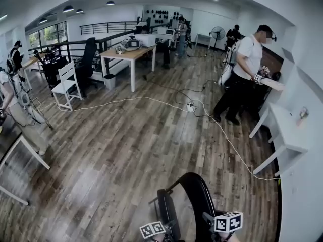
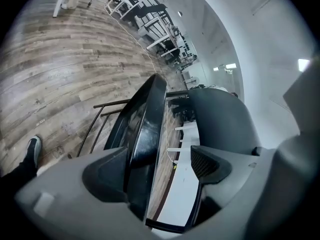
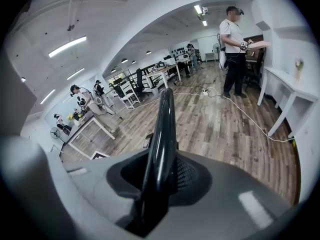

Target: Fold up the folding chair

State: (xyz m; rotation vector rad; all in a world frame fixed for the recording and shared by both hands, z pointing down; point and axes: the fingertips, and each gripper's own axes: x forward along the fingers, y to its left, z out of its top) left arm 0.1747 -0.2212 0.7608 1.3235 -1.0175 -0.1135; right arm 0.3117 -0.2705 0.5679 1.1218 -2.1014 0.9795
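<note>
The black folding chair stands at the bottom middle of the head view, its curved backrest (image 1: 198,195) beside its raised seat panel (image 1: 165,212). My left gripper (image 1: 160,227) has the seat panel (image 2: 145,129) between its jaws. The panel lies against the left jaw, while a gap shows between it and the right pad (image 2: 210,164), so my left gripper (image 2: 157,166) is open. My right gripper (image 1: 218,225) is shut on the thin top edge of the backrest (image 3: 164,129), and both pads of my right gripper (image 3: 160,173) press on it. The chair's metal frame bars (image 2: 100,114) show below the seat.
A white cable (image 1: 151,100) runs across the wood floor ahead. A person (image 1: 242,79) stands at the white shelf table (image 1: 285,135) on the right. A white chair (image 1: 65,84) and a desk (image 1: 128,54) stand further back. A shoe (image 2: 32,151) is near the chair.
</note>
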